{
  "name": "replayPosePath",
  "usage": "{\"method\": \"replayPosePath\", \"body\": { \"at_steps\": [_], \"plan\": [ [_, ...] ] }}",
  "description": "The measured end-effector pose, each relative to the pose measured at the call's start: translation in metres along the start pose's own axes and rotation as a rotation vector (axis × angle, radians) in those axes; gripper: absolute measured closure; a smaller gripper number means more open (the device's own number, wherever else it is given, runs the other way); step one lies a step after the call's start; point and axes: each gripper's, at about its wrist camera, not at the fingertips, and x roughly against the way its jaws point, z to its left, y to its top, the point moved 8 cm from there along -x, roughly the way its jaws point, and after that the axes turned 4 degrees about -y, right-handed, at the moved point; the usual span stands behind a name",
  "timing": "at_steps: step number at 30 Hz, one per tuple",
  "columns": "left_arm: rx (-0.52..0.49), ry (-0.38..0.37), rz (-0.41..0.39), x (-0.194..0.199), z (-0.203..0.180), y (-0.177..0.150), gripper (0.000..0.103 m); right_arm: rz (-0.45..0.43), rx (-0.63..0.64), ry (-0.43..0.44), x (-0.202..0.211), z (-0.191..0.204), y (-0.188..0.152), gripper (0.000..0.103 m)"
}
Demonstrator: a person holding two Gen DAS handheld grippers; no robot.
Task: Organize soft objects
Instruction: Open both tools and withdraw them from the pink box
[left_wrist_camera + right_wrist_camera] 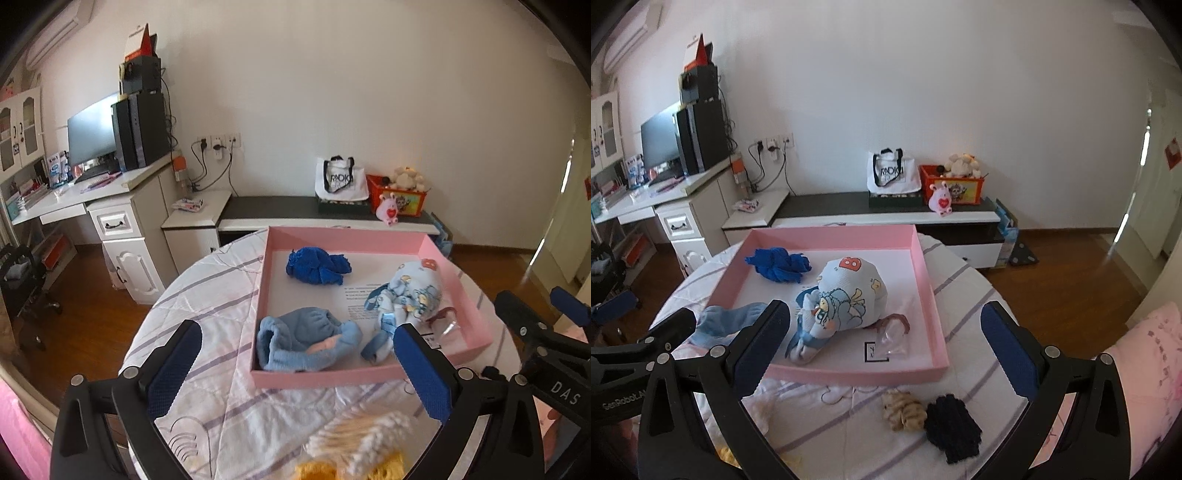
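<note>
Hovering with both claws spread and empty: left gripper (295, 373), right gripper (886, 350). Three soft items already lie in the pink tray (925, 288); tan sock (905, 410) and black sock (955, 430) lie touching on the bedsheet (967, 295) just outside it. Risk: pinching one drags the other or snags the sheet.

The left gripper (297, 369) is held level with its blue-padded fingers (173, 363) spread wide, nothing between them. The right gripper (886, 350) has the same pose, its fingers (1006, 352) also spread wide and empty. In the left wrist view the right gripper sits just beyond the right-hand finger; both face forward, side by side.
</note>
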Motion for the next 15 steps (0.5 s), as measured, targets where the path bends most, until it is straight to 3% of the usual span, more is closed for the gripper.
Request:
{"method": "replayPosePath", "body": {
  "at_steps": [15],
  "plan": [
    [0.004,0.008,-0.133,0.104,-0.01,-0.028,0.0,-0.136,0.039,0.02,0.093,0.004,-0.008,0.0]
  ]
}}
